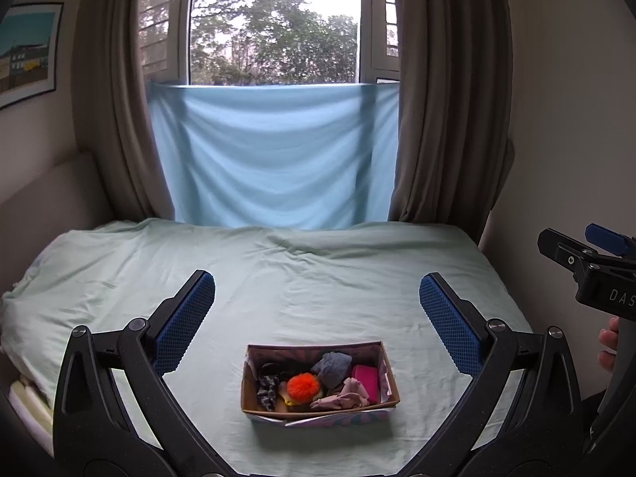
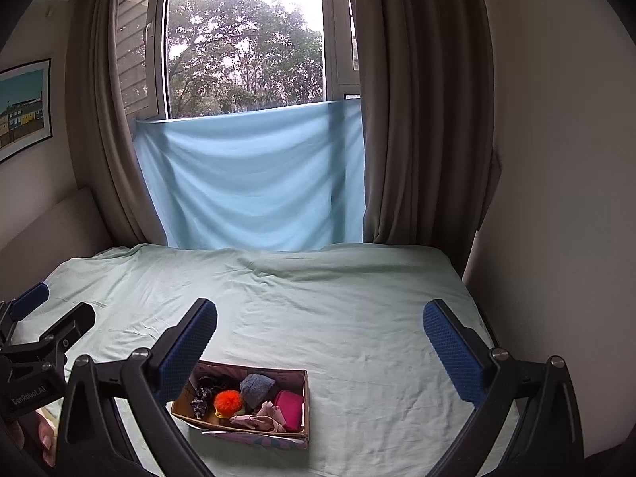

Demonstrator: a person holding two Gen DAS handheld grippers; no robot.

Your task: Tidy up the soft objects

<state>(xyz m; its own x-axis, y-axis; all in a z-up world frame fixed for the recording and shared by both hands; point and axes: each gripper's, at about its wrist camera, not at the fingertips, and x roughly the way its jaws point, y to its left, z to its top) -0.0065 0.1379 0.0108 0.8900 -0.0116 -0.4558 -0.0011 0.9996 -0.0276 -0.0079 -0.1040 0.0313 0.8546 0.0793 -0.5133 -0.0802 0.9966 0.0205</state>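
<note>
Only the left wrist view shows the whole box (image 1: 318,407) unobstructed.

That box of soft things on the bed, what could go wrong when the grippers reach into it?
The box is packed tight: the orange pompom, grey cloth and pink cloth overlap, so a pinch may drag out two at once. The box is light cardboard on a soft sheet, so it could tip or slide. Both the left gripper and right gripper are open and empty.

Left claw (image 1: 317,302) and right claw (image 2: 320,328) are both held level, side by side, jaws spread wide and empty.
</note>
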